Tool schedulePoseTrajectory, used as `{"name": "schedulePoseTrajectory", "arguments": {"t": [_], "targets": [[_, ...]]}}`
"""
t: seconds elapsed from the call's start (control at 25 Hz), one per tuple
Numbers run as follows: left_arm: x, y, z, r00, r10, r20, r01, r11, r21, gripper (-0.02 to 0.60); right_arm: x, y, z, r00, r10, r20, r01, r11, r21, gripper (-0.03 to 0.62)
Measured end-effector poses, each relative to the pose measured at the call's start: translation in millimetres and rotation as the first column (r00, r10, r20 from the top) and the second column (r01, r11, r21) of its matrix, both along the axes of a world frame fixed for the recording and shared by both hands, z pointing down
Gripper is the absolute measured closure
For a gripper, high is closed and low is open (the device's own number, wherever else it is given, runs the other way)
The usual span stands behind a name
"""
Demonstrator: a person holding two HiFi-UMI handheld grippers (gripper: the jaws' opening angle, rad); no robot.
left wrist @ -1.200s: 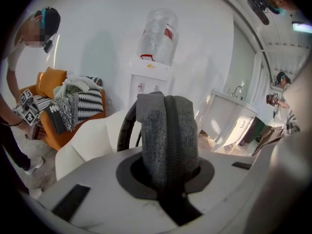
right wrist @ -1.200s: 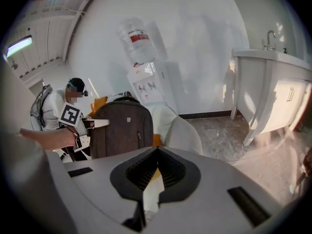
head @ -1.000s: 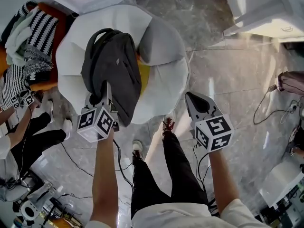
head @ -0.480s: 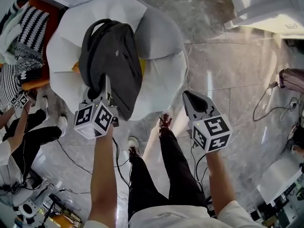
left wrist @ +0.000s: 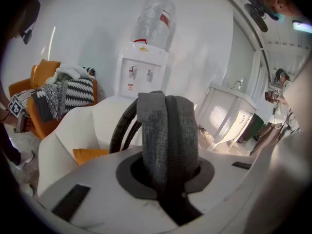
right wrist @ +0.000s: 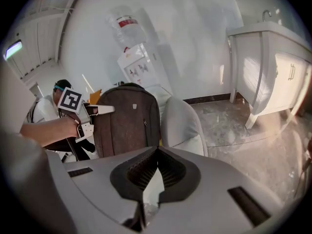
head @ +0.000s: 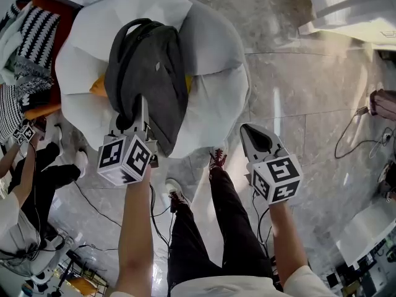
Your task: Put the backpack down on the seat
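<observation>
A dark grey backpack (head: 148, 85) rests against the white padded chair (head: 213, 98), its bottom toward me. My left gripper (head: 141, 107) is shut on one of its grey straps (left wrist: 168, 130), which fills the gap between the jaws in the left gripper view. A yellow cushion (head: 98, 88) shows under the pack. My right gripper (head: 252, 133) hangs to the right of the chair over the floor, apart from the pack, jaws together and holding nothing. In the right gripper view the backpack (right wrist: 126, 116) stands upright beside the chair's back (right wrist: 183, 123).
An orange chair (head: 46, 8) piled with striped clothes stands at the left. Another person's hand holds a marker cube (head: 25, 132) there. A water dispenser (left wrist: 141, 72) stands behind the chair and a white cabinet (right wrist: 273, 67) at the right. Cables (head: 352, 135) lie on the marble floor.
Both grippers have sunk a little. The backpack, still held by its strap, has come down with the left gripper onto the chair.
</observation>
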State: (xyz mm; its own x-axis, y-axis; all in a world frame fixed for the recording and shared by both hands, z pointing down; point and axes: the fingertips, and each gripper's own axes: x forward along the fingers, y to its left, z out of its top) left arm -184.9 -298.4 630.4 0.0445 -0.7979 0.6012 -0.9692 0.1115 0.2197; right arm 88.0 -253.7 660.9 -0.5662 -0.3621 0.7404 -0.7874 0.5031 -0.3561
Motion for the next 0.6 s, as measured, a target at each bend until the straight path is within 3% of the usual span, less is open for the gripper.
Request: {"name": "schedulePoseTrajectory", "arguments": {"t": [0.4,0.6], "targets": [[18,-15,15,0.998,-0.057,-0.002,0.057,0.998,-0.026,0.492,18,3,20,0.999,0.018,-0.034,-0.019,1.000,-0.022,0.594],[32,-25,22,0.999,-0.046,0.010,0.046,0.998,-0.031,0.490,25,4,26,0.999,0.019,-0.040,-0.020,0.999,-0.030,0.594]]}}
